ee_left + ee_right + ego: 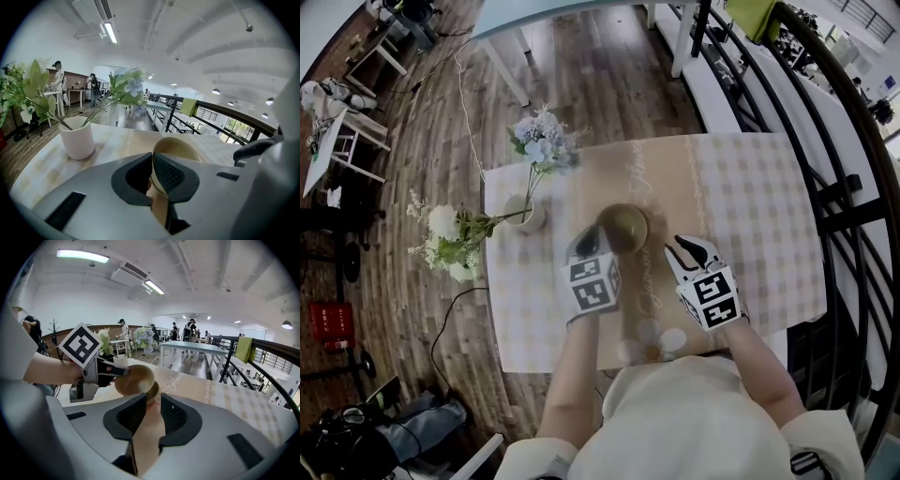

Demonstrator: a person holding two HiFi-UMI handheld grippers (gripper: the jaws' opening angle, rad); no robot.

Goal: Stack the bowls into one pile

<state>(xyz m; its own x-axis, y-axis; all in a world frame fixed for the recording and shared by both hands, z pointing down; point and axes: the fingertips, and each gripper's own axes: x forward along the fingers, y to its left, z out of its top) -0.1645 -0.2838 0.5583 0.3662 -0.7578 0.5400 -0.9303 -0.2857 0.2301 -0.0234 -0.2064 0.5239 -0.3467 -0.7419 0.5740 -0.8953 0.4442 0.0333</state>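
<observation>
Open-plan office, small table (750, 216) under a checked cloth, next to a railing. White vase (77, 137) of flowers sits off to the left, clear of the work. Left gripper (152, 174) is clamped on the near rim of the top bowl (132, 379), one pad inside the wall and one outside. Right gripper view shows that bowl tilted, its low edge down in the lower bowl (153, 393) at mid-table. Can't tell if it's seated or just hanging in there. Right gripper (151, 417) sits just beside the pile, jaws slightly apart, nothing between them. Handling guess: glazed ceramic or similar, so rigid, smooth, some weight, and it chips if dropped rim to rim. A one-sided rim pinch lets the bowl swing down around the pads, which is probably why it hangs tilted. Glaze is slippery, so grip margin is thin. Best hold is what's there: rim wall, pads deep over the lip, not out at the edge. I'd level it over the lower bowl, then release low so it nests instead of clanking. Lower bowl is unrestrained and could slide on the cloth; the free right gripper could steady it.
</observation>
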